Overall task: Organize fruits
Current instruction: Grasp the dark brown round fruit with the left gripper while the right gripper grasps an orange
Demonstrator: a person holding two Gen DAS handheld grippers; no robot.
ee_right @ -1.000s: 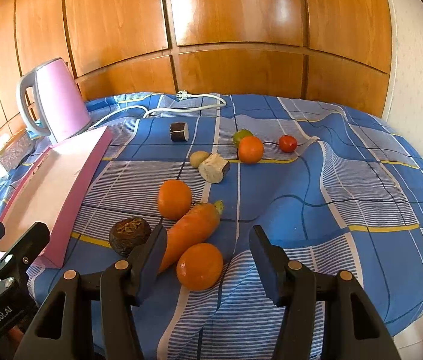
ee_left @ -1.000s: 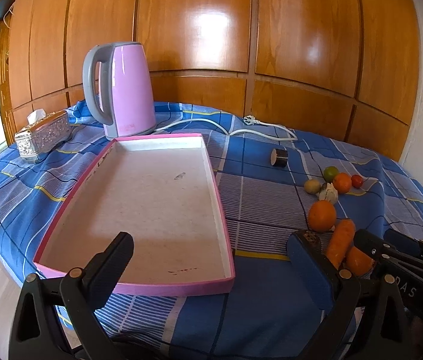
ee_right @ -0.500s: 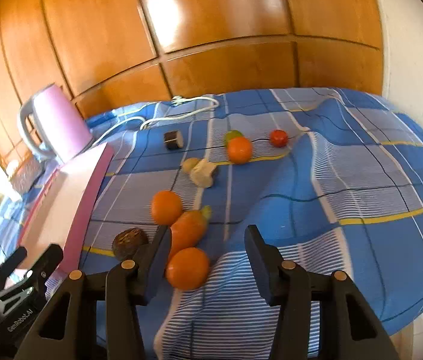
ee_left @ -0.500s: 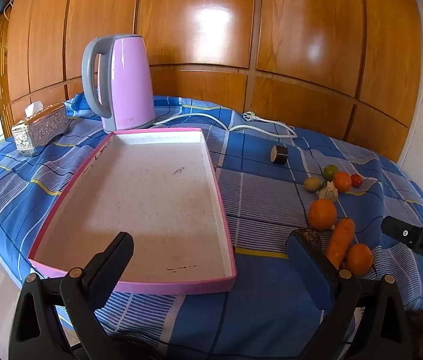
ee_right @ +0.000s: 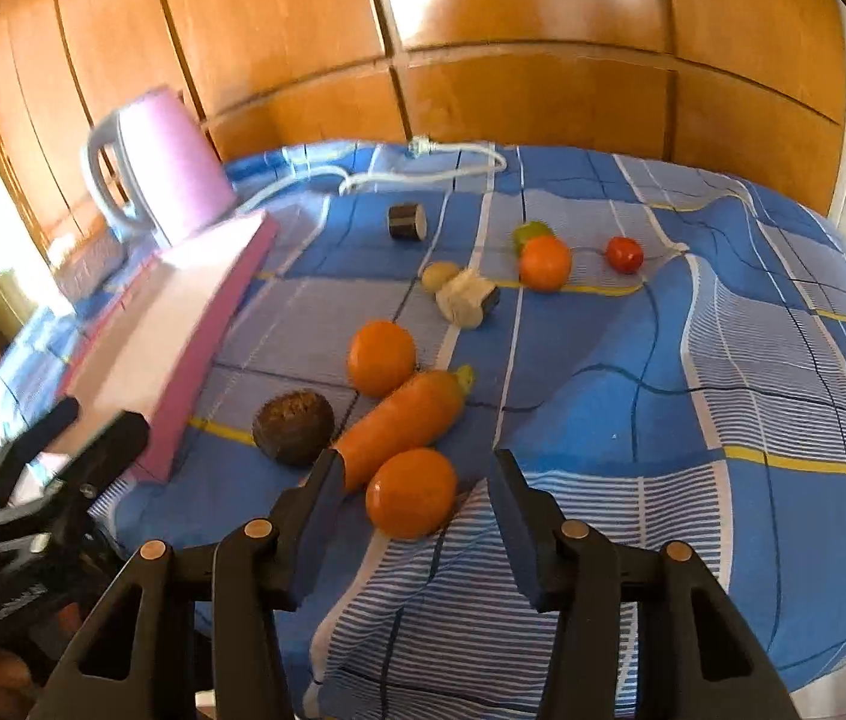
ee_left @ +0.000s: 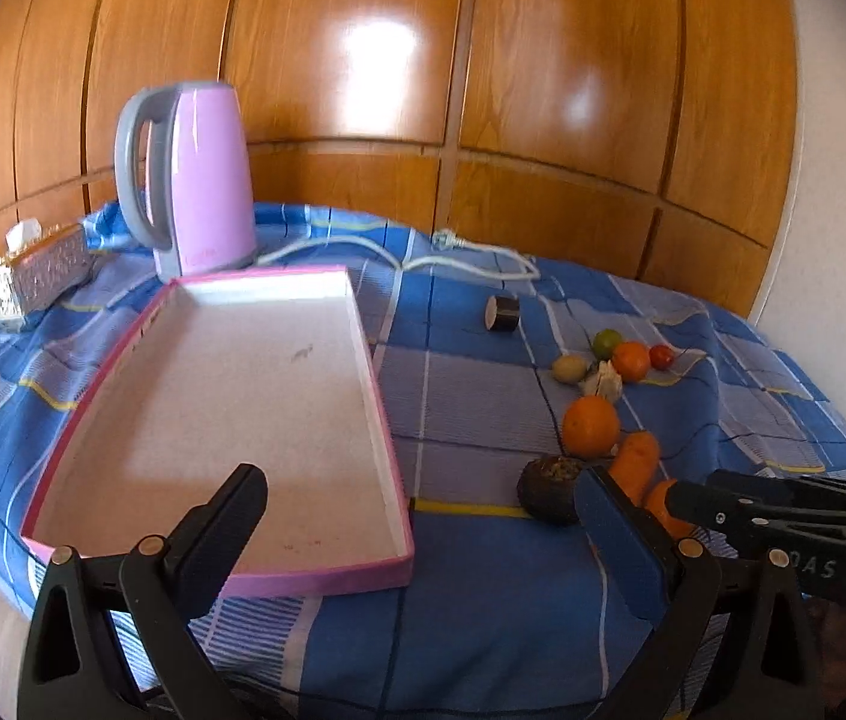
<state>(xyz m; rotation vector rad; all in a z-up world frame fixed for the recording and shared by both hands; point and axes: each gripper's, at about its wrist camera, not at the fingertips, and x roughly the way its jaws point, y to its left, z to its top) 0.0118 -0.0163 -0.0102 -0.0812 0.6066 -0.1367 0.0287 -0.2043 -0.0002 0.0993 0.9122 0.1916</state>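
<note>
between my right fingers (ee_right: 414,501) an orange (ee_right: 411,493) sits on the blue cloth (ee_right: 693,360), just ahead of the tips, and my jaws are closing round it but the pads are not yet on it. a carrot (ee_right: 402,420) lies touching it on the left, with a brown fruit (ee_right: 294,427) beside that. my left gripper (ee_left: 417,516) stands wide open and holds nothing, over the near corner of the pink tray (ee_left: 387,432).

Glossy varnished wood panels (ee_left: 519,78) catch the light behind a smooth lilac plastic kettle (ee_left: 207,180); the checked cloth (ee_right: 723,360) looks soft, matt and rumpled, the pink tray (ee_left: 363,336) has a matt speckled floor, the tissue box (ee_left: 39,279) embossed silvery sides
</note>
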